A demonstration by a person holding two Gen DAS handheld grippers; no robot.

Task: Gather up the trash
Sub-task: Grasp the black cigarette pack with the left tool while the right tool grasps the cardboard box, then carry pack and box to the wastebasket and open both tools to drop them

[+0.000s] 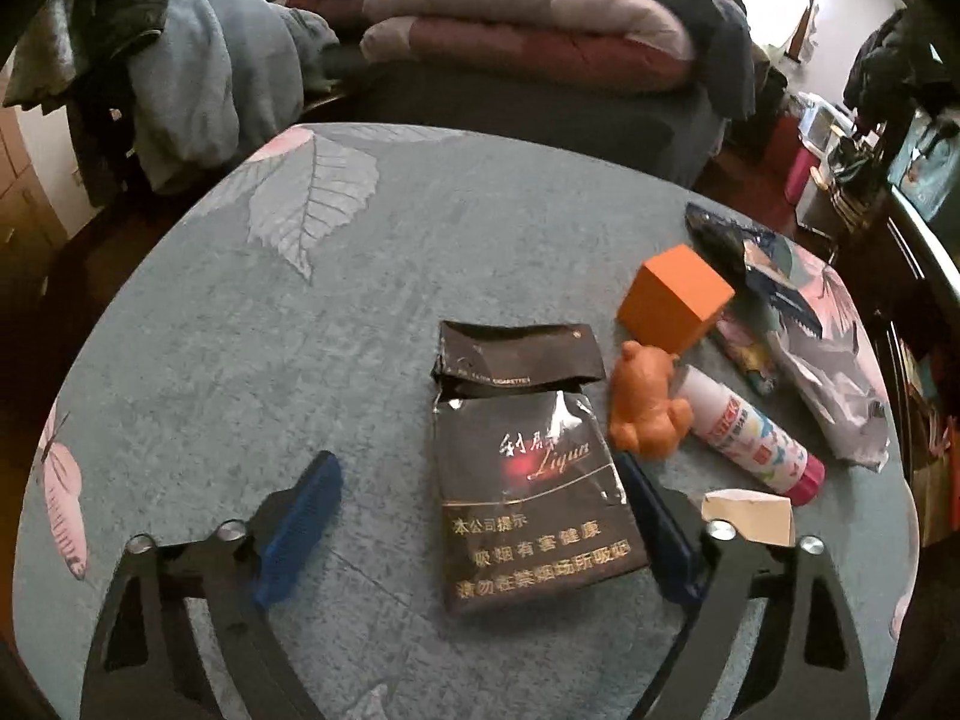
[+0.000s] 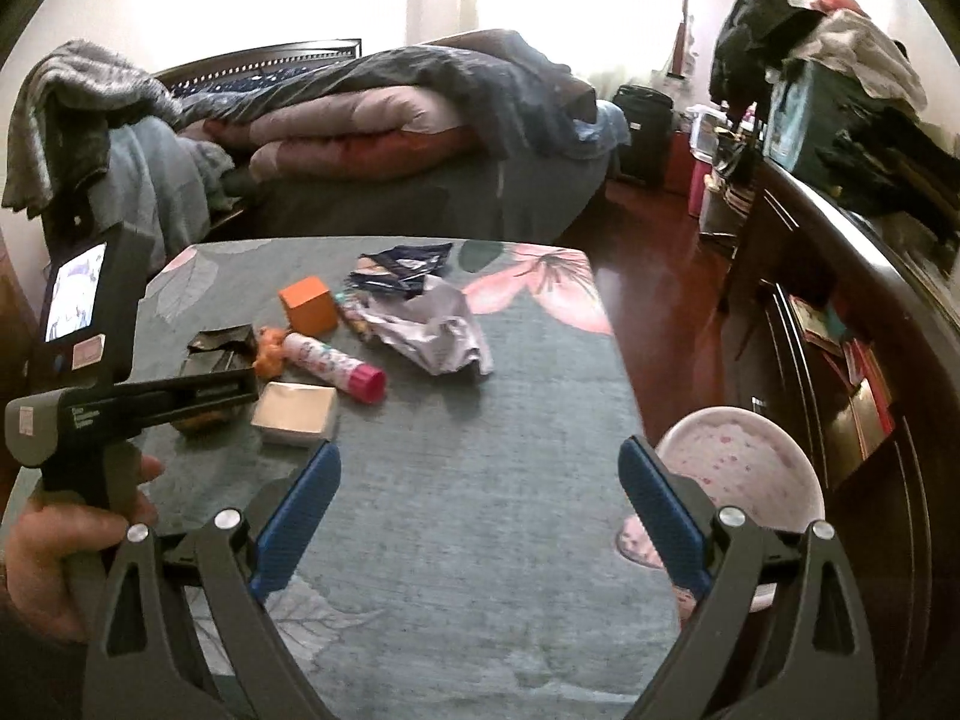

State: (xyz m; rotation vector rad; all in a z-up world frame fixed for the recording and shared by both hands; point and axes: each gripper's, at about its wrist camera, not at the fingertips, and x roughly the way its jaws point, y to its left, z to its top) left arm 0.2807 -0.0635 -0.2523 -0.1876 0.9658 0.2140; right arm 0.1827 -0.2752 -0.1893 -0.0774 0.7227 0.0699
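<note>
Your left gripper (image 1: 480, 516) hangs over the cigarette pack (image 1: 528, 480) with its jaws apart: the pack lies flat between them, long axis running straight ahead, torn flap at the far end. Your right gripper (image 2: 480, 510), also spread and empty, is farther off; the crumpled wrapper (image 2: 432, 330) lies well ahead of it, slightly left.

**Trash scattered on the leaf-print cloth**

You have a crumpled dark cigarette pack (image 1: 528, 480) lying flat on its back, flip lid torn open and bent away, gold lettering facing up. At the far right sits a crushed pale plastic wrapper (image 2: 432, 330), wrinkled and lying loose. Just behind it, touching, you can see a dark foil packet (image 2: 402, 267), torn and twisted, near the cloth's far edge.
</note>
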